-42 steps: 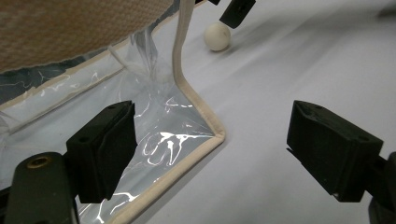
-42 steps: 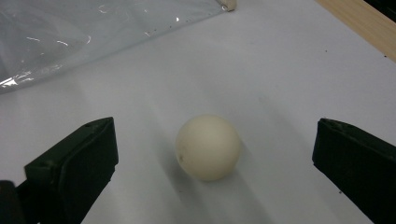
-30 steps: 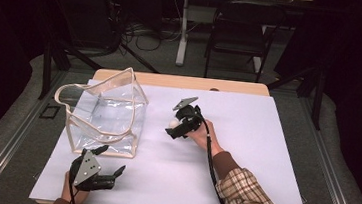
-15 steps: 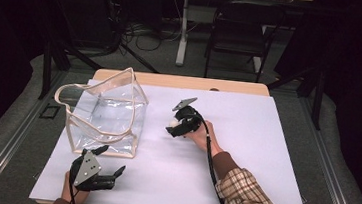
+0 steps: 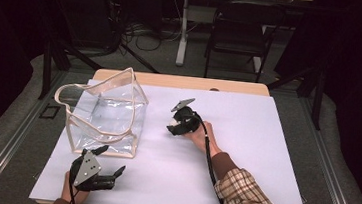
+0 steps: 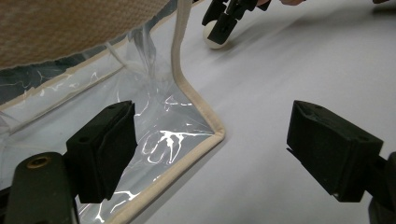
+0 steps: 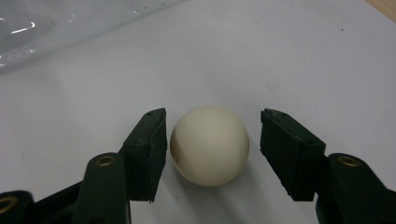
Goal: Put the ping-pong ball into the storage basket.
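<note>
The right gripper (image 7: 208,149) is grabbing the small, round, cream-white ball (image 7: 209,144) on the white tabletop (image 5: 264,155). Its jaws have just been closing around the ball, with a small gap left on one side. Next they need to squeeze tight and lift; the left gripper (image 6: 210,154) waits with jaws wide apart by the clear plastic bag with beige trim (image 5: 107,115).

My table (image 5: 264,155) wears a white sheet over its wooden top. On it lie a clear bag (image 5: 107,117) at the left and a cream ball (image 7: 209,144) near the middle.

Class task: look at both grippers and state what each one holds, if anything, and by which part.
Nothing is held. The ball lies between the right gripper jaws, which have just been closing, with gaps showing. The left gripper is open.
</note>
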{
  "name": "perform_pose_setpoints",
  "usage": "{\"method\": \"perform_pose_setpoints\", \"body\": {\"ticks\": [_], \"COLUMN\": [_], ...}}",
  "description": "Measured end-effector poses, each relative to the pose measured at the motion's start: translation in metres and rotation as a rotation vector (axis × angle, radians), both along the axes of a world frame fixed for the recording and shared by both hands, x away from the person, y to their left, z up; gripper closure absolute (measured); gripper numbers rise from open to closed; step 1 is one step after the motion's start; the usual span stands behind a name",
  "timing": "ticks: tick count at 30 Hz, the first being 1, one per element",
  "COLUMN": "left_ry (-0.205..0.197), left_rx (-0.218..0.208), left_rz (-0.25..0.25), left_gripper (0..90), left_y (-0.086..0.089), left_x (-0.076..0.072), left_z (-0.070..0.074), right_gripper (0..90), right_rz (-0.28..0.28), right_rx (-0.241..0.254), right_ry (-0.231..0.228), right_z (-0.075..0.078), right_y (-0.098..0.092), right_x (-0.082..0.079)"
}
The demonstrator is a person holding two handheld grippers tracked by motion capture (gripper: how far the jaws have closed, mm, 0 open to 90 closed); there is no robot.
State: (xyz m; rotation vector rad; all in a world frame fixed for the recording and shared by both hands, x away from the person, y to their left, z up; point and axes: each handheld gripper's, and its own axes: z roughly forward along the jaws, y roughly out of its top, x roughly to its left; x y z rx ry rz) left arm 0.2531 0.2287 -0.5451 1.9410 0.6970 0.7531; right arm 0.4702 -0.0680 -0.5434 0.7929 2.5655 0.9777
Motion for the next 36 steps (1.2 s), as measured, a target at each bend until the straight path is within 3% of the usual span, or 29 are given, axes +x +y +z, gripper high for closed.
{"method": "perform_pose_setpoints", "body": {"ticks": [16,36], "left_ry": [0.001,-0.004], "left_rx": [0.000,0.001], "left_rz": [-0.001,0.001], "left_gripper": [16.0,16.0], "left_y": [0.000,0.000], "left_x": [0.000,0.000], "left_z": [0.000,0.000], "right_gripper": [50.4,50.5], "right_rz": [-0.003,-0.008], "right_rx": [-0.012,-0.010], "right_ry": [0.010,-0.023], "right_z": [-0.004,0.013], "right_y": [0.001,-0.007], "right_x": [0.002,-0.004]}}
